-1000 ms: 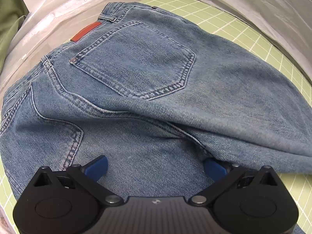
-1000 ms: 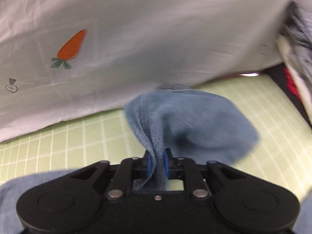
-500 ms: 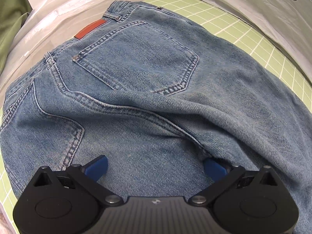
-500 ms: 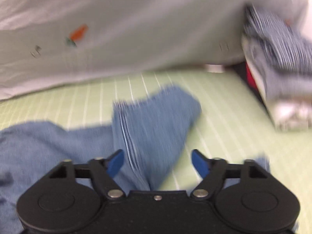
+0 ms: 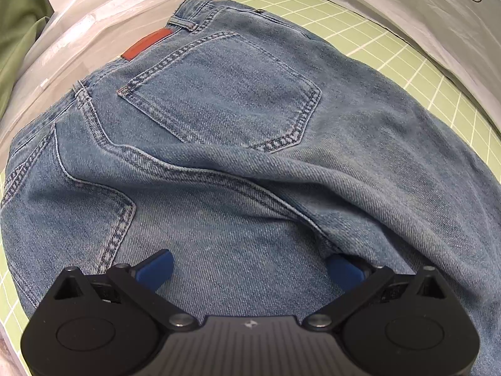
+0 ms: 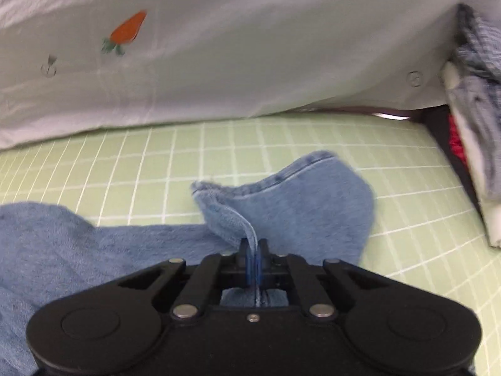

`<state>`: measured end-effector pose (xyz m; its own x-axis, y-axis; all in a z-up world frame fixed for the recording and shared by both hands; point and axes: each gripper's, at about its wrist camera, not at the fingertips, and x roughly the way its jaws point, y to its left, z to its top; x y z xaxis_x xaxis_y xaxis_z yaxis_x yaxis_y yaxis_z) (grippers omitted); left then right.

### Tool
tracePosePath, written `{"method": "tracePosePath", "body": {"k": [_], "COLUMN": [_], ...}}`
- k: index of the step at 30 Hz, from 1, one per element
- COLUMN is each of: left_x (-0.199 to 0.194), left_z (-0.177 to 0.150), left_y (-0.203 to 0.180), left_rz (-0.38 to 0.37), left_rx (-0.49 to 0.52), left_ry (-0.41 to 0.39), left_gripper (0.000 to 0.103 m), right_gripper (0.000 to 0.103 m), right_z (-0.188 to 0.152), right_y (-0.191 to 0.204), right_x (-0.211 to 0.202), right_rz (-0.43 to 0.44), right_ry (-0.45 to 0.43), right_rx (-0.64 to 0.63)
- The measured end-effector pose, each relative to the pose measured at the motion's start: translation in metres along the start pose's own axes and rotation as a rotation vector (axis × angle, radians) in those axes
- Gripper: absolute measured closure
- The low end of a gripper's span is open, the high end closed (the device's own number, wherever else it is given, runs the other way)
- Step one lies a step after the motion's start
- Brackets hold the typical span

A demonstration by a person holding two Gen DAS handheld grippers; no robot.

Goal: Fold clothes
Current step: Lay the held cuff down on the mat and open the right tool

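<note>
Surface: green cutting mat (image 5: 416, 59) with a white grid covers the bench; pale grey sheeting (image 6: 250, 56) printed with a carrot (image 6: 126, 31) rises along its far edge.
Jeans (image 5: 238, 156): blue denim, seat side up on the mat, two back pockets and a red-brown waistband patch (image 5: 147, 44) showing; a thick fold runs across below the upper pocket.
Left tool (image 5: 249, 269): blue pads spread wide apart and pressing down on the denim near the crotch seam, gripping nothing; the right-hand pad is partly tucked under the fold.
Right tool (image 6: 253, 266): its jaws have just been closing, and now pinch a thin edge of the leg end (image 6: 291, 206) between the blue pads.
Leg end: lifted slightly off the mat, hem curled over, the rest of the leg trailing toward the left edge.
Right edge of bench: stack of other clothes (image 6: 476, 119), striped blue fabric on top; blurred.
</note>
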<state>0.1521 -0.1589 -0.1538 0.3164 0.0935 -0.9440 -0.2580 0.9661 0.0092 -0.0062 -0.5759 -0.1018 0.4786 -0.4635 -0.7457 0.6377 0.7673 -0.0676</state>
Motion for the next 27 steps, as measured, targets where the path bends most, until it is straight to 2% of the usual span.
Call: {"method": "tracePosePath", "body": {"k": [2,5,8,10,11,12,13,15,17,18,23,27], "left_x": [0.001,0.0,0.0,0.0,0.001,0.001,0.001,0.001,0.001,0.001,0.002,0.001], "left_z": [0.001,0.0,-0.001,0.0,0.001,0.001,0.001,0.001,0.001,0.001,0.001,-0.002], "left_y": [0.0,0.0,-0.001,-0.001,-0.001,-0.001,-0.001,-0.001,0.0,0.0,-0.001,-0.001], "left_rz": [0.0,0.0,0.004,0.006,0.006,0.006,0.006,0.008,0.009,0.01,0.011,0.014], "left_rx": [0.0,0.0,-0.008,-0.015,-0.016,-0.016,-0.017,-0.021,-0.026,-0.028,-0.03,-0.037], "left_ry": [-0.001,-0.007,-0.005,0.004,0.009,0.011,0.012,0.012,0.012,0.012,0.01,0.01], "left_gripper": [0.0,0.0,0.0,0.0,0.0,0.0,0.0,0.0,0.0,0.0,0.0,0.0], "right_gripper": [0.099,0.097,0.086,0.079,0.067,0.058,0.054,0.037,0.023,0.02,0.016,0.016], "right_z": [-0.005,-0.026,-0.063,-0.079,-0.082,-0.083,-0.081,-0.068,-0.052,-0.044,-0.008,0.009], "right_y": [-0.031,-0.077,-0.114,-0.127,-0.131,-0.133,-0.134,-0.127,-0.12,-0.118,-0.125,-0.144], "right_x": [-0.024,-0.039,-0.034,-0.035,-0.038,-0.043,-0.047,-0.046,-0.04,-0.031,0.027,0.078], "right_rz": [-0.078,-0.178,-0.263,-0.308,-0.315,-0.313,-0.31,-0.294,-0.274,-0.254,-0.091,-0.092], "right_ry": [-0.032,0.029,0.176,0.226,0.221,0.2,0.17,0.113,0.066,0.054,0.035,0.082], "right_rx": [0.067,0.173,0.286,0.354,0.385,0.414,0.431,0.388,0.329,0.306,0.263,0.289]}}
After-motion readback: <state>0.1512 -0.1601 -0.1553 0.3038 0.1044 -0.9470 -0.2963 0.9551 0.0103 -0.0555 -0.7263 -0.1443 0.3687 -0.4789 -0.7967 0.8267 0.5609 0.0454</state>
